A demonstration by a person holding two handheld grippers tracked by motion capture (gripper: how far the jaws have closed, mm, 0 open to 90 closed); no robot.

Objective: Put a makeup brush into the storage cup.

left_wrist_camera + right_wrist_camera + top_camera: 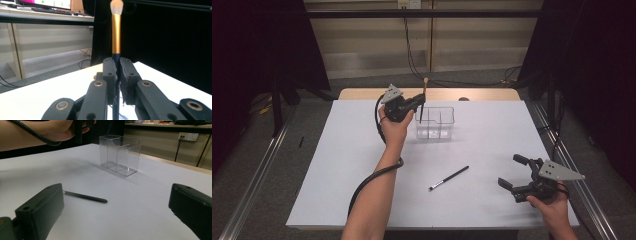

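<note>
The left claw [418, 102] gripped a makeup brush [423, 98] by its dark handle, jaws pinched tight on it, bristles up and handle tip down, likely so it could drop upright into the clear organiser. The right claw [515, 176] waited with jaws spread wide at about four o'clock on the desk [337, 165], holding nothing, probably ready for the second brush.

The desk, largest, was a pale sheet that left everything easy to pick out. The clear organiser [435, 122] stood at about twelve o'clock from the desk's middle, its compartments open upward to take tools from above; the held brush hung over its left edge. The thin black brush [448, 178] lay flat near six o'clock, well apart from the organiser, its pale tip toward seven o'clock, between the two arms and within easy reach of the open claw
</note>
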